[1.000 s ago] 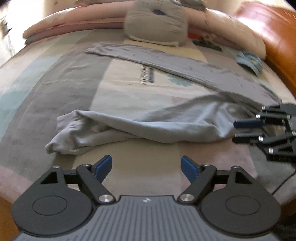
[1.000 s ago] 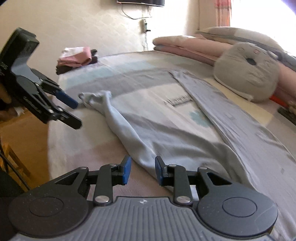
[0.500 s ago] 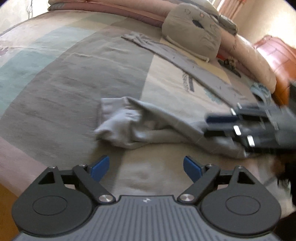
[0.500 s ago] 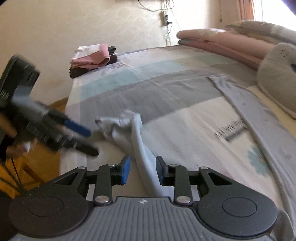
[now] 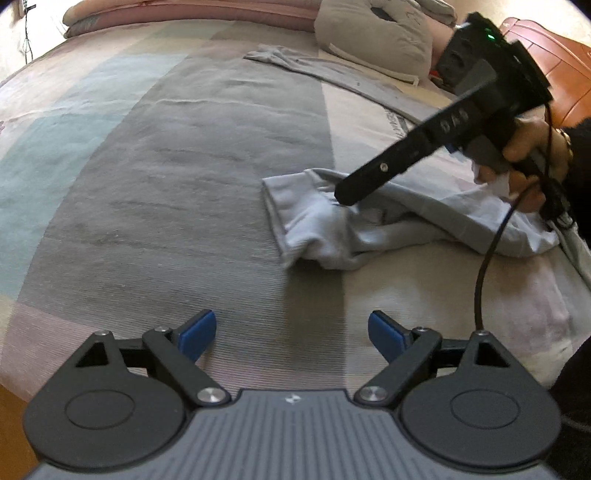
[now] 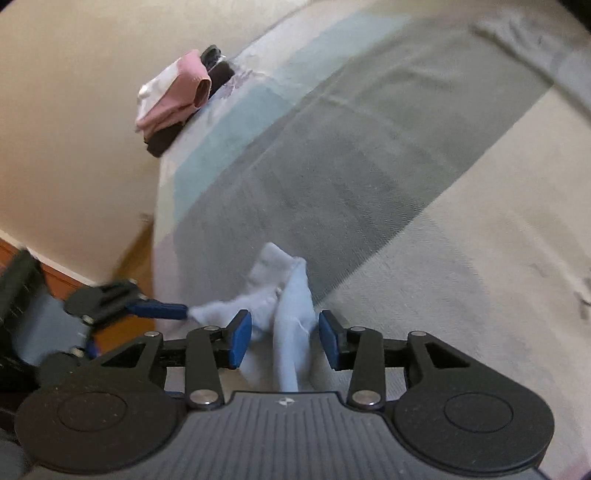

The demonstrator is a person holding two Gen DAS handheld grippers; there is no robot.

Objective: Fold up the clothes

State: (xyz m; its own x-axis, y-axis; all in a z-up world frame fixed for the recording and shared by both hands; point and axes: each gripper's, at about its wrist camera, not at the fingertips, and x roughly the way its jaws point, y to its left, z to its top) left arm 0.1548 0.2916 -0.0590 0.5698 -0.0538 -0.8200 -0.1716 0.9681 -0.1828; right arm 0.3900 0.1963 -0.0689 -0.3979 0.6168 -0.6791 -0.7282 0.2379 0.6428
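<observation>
Left wrist view: the left tool [image 5: 291,334] hovers over the striped bed cover [image 5: 155,177] with its blue-padded fingers [image 5: 197,332] spread wide and nothing between them. Ahead, a pale grey garment [image 5: 321,225] lies bunched on the bed, and the right tool [image 5: 343,194], held by a hand [image 5: 532,162], points down into its crumpled cuff end. A grey cushion [image 5: 373,33] sits at the far side. Right wrist view: the right tool [image 6: 284,338] has its fingers parted, straddling a ridge of the garment [image 6: 291,317] without closing on it. The left tool [image 6: 162,310] is blurred at the left, its tip touching the fabric. Folded pink clothes [image 6: 173,96] rest near the bed's corner.
</observation>
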